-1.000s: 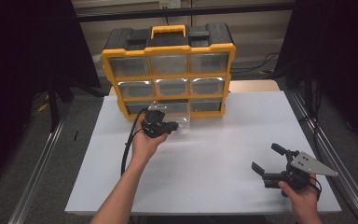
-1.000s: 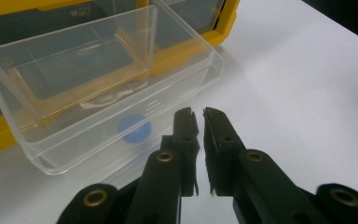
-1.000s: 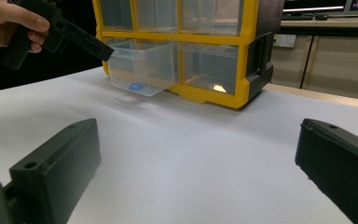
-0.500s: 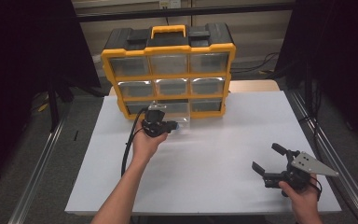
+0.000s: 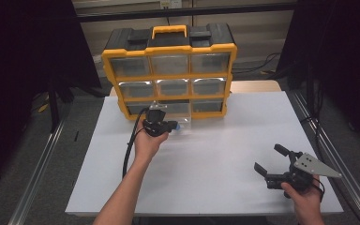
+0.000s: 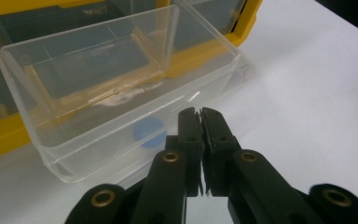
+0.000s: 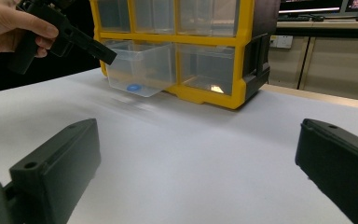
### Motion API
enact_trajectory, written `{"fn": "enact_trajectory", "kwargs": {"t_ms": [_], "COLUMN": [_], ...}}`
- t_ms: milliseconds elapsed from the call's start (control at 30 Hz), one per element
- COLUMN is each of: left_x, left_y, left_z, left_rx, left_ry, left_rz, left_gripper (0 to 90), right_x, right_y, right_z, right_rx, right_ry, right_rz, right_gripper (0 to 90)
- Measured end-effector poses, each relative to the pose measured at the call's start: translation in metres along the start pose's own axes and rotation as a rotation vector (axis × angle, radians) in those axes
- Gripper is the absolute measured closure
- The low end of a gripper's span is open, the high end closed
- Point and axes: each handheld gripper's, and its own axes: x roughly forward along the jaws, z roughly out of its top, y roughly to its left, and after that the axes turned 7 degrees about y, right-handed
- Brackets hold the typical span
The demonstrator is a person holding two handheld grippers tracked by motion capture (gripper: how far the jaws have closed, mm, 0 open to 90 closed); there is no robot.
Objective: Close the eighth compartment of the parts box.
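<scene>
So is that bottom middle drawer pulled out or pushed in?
Pulled out: the clear drawer juts forward of the yellow organizer frame, over the white table.

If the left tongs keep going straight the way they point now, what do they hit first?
Most likely the front wall of the pulled-out clear drawer, near its blue dot. The left tongs are shut with nothing between them, aimed at that wall from close by; the exact gap is hard to judge.

drawer (image 6: 121, 88) | left end cut off | contents blurred
</scene>
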Motion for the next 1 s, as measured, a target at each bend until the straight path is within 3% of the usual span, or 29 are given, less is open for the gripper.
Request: {"fn": "enact_trajectory", "kwargs": {"t_ms": [100,133,333,467,500,600,633,700,767,800,900,1000], "left_x": [0.0013,0.0003,0.0024,0.0019,0.0032,0.0016,0.0029,0.0033,0.0021,0.0033,0.0037,0.0035], "left_y": [-0.0007,0.0006,-0.0006,0.0018,0.0007,0.0033,0.0019,0.0018,0.0031,0.0021,0.0022,0.0033], "left_z": [0.0000,0.0002,0.0003,0.0008,0.0008,0.0010,0.0011,0.0013,0.0018,0.0019,0.0023,0.0028], "left_rx": [-0.023,0.003,-0.020,0.001,-0.027,-0.007,-0.034,-0.035,-0.012,-0.031,-0.032,-0.012], "left_ry": [-0.017,0.006,-0.013,0.003,-0.018,-0.007,-0.028,-0.035,-0.014,-0.031,-0.030,-0.017], "left_rz": [-0.006,0.000,0.006,0.017,0.018,0.024,0.022,0.020,0.028,0.022,0.029,0.035], "left_gripper": [87.9,88.2,90.0,90.0,90.0,90.0,90.0,90.0,90.0,90.0,90.0,90.0], "right_x": [-0.0001,-0.0001,-0.0003,-0.0003,-0.0002,-0.0004,-0.0004,-0.0002,-0.0003,-0.0002,-0.0003,-0.0002], "right_y": [-0.0002,-0.0002,-0.0001,-0.0007,-0.0008,-0.0007,-0.0005,-0.0007,-0.0007,-0.0007,-0.0005,-0.0006], "right_z": [0.0000,0.0000,0.0000,0.0001,0.0000,0.0001,0.0002,0.0001,0.0001,0.0001,0.0001,-0.0001], "right_rx": [-0.001,0.000,0.001,0.002,0.002,0.002,0.002,0.002,0.003,0.003,0.002,0.002], "right_ry": [-0.001,-0.002,-0.002,-0.006,-0.005,-0.006,-0.006,-0.005,-0.004,-0.006,-0.003,-0.002], "right_rz": [-0.001,-0.002,-0.002,-0.003,-0.002,-0.001,-0.001,-0.003,-0.005,-0.003,-0.003,-0.005], "right_gripper": [0.0,0.0,0.0,0.0,0.0,0.0,0.0,0.0,0.0,0.0,0.0,0.0]}}
